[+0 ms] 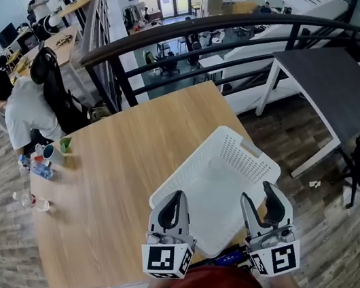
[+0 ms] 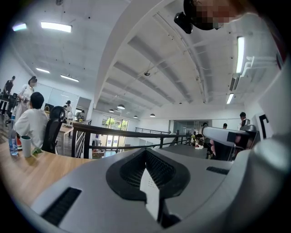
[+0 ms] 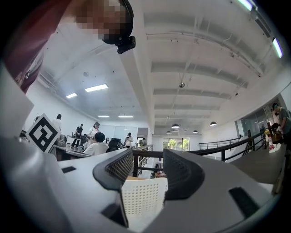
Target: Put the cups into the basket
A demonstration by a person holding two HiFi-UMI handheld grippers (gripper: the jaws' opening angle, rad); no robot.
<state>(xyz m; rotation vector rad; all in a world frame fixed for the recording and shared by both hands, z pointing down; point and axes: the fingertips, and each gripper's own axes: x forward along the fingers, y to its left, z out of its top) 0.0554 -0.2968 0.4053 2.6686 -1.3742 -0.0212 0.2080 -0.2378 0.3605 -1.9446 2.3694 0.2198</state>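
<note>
Cups (image 1: 53, 154) sit at the counter's (image 1: 124, 177) far-left edge, well apart from the basket (image 1: 236, 150). Left claw (image 1: 172, 211) looks together, possibly nipping the basket rim; right claw (image 1: 260, 201) apart, empty. Risk: on that long reach we nudge cups off the edge.

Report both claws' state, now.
Left claw: closed, nothing clearly held.
Right claw: open, empty; white perforated plastic basket shows beyond it.

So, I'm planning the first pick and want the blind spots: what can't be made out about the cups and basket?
Cups, head view: too small at the far table corner to count.
Basket, head view: near edge hidden behind the left gripper and right gripper.
Basket, right gripper view: only a patch shows between the fingers.
</note>
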